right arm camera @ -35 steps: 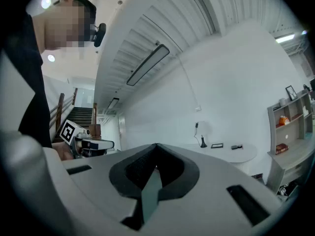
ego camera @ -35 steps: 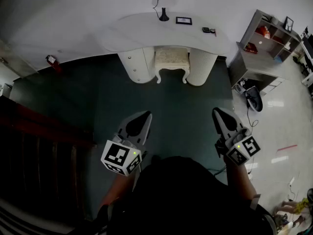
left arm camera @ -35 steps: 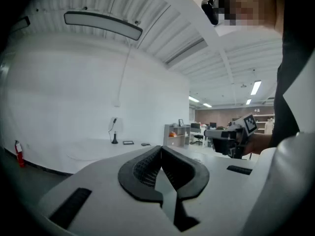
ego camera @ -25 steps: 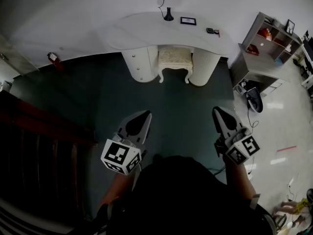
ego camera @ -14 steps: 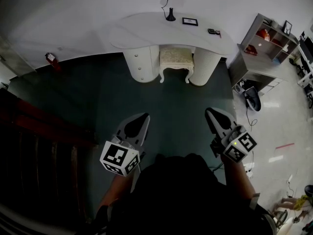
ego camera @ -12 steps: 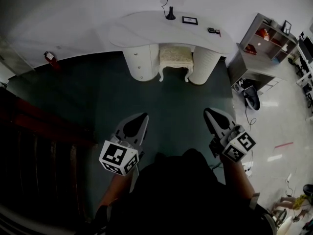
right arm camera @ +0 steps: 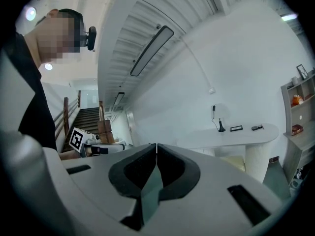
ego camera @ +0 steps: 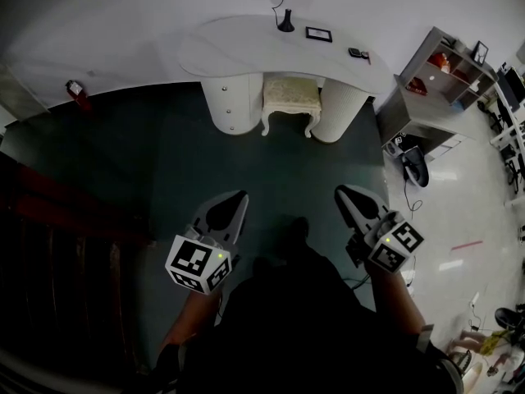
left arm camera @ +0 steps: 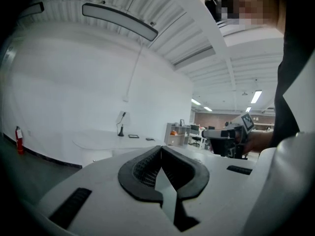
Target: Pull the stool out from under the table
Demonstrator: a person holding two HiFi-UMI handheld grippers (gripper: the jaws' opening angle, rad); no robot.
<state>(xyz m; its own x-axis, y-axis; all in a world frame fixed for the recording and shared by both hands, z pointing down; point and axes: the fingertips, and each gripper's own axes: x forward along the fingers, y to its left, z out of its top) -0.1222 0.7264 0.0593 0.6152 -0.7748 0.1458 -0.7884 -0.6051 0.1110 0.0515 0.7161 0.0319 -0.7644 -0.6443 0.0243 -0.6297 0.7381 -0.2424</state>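
Right gripper (ego camera: 344, 195) has drifted inward since the earlier frames; left gripper (ego camera: 238, 197) is alongside. Both tongs are closed and empty, carried level for the approach. Cream stool (ego camera: 289, 95) sits tucked under the white table (ego camera: 238, 43), well ahead, untouched.

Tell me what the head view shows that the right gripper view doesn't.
Only the head view shows the red fire extinguisher by the wall. Only the right gripper view shows the long ceiling light and the right gripper's jaws up close, shut on nothing. Both show the white table, the stool tucked under it, the shelf unit and the left gripper.
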